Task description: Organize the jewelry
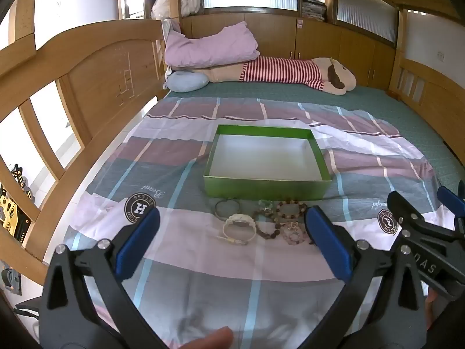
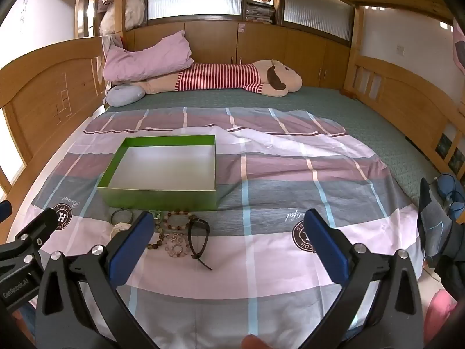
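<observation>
Jewelry lay on the bedsheet (image 1: 180,250), touching the near wall of the green box (image 1: 266,187). Both your left gripper (image 1: 232,232) and right gripper (image 2: 229,232) stood wide, empty. White watch (image 1: 239,228): light, stiff; pinch its band. Bead bracelets (image 2: 177,224) looked slippery; grip across the strand.

home bedroom | wooden bed (image 1: 96,81) | pillow (image 1: 209,46) | plush toy (image 2: 232,80)

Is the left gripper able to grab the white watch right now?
Probably yes. The left gripper is open and the white watch lies on the bedsheet straight ahead between its fingers, uncovered; only the bead bracelets crowd its right side.
</observation>
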`<state>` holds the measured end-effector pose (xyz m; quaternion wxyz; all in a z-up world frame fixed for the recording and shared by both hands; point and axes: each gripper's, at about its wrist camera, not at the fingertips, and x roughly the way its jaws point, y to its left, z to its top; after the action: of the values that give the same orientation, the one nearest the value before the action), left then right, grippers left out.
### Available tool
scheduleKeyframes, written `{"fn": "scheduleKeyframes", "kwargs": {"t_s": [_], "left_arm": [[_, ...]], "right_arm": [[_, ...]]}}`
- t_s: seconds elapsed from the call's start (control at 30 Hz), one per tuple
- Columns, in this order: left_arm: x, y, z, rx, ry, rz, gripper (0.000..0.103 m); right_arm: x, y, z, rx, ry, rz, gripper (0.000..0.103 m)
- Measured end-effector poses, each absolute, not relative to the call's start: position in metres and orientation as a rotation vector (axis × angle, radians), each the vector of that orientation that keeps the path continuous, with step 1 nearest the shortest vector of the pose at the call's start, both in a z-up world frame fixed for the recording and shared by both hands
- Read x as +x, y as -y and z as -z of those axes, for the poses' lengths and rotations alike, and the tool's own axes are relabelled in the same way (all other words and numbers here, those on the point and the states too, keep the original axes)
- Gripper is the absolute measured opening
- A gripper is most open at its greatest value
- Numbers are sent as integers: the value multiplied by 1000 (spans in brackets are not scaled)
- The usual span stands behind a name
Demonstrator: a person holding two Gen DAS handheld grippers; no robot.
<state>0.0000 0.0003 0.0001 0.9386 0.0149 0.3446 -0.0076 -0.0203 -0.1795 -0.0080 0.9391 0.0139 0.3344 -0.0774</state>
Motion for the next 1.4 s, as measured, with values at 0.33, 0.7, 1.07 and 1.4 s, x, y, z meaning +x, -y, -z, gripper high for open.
{"fn": "scheduleKeyframes", "kwargs": {"t_s": [0.33,0.7,1.07,1.4], "left_arm": [[0,0,0,38,-702,11,100],[0,0,0,37,-702,13,100],[0,0,0,38,-703,13,100],[0,0,0,38,-702,13,100]], "right_arm": [[-22,180,7,33,-685,156,100],[-22,179,8,34,-686,155,100],[-23,179,9,36,-687,154,100],[-24,178,9,36,-686,155,100]]}}
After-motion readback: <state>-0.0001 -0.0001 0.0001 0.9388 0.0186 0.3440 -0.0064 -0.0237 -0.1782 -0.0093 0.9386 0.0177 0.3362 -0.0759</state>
